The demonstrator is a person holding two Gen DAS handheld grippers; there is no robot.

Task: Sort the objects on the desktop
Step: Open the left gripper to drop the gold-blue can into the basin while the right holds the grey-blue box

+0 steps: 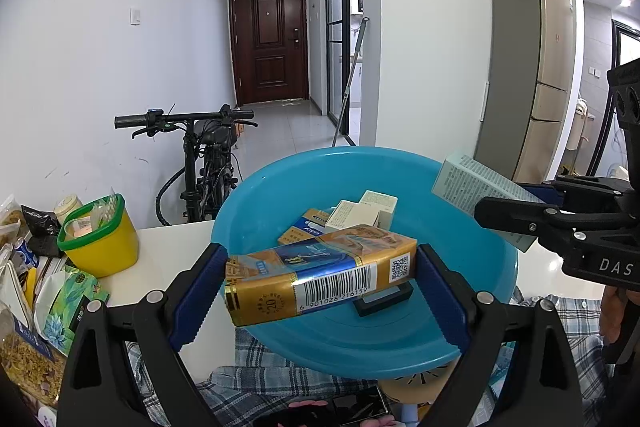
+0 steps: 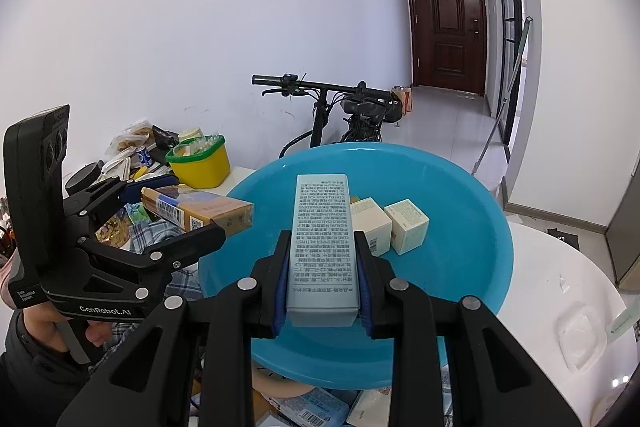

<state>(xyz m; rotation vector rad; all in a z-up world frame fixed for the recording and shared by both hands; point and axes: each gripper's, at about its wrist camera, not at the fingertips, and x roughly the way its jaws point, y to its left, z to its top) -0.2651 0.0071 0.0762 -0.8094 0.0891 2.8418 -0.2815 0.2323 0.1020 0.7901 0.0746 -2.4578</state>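
Observation:
My left gripper (image 1: 320, 283) is shut on a gold and blue cigarette carton (image 1: 320, 279), held crosswise over the near rim of a blue plastic basin (image 1: 472, 267). My right gripper (image 2: 322, 279) is shut on a tall pale green box (image 2: 322, 243) with printed text, held over the same basin (image 2: 472, 227). The green box also shows at the right in the left wrist view (image 1: 476, 187). The carton shows at the left in the right wrist view (image 2: 200, 211). Inside the basin lie small cream boxes (image 1: 366, 213), a gold pack (image 1: 304, 229) and a black item (image 1: 384, 301).
A yellow tub with a green rim (image 1: 100, 239) stands at the left on the white table (image 1: 168, 267) beside snack bags (image 1: 24, 339). Checked cloth (image 1: 256, 375) lies under the basin. A bicycle (image 1: 204, 155) stands behind the table. A white surface (image 2: 560, 287) lies at the right.

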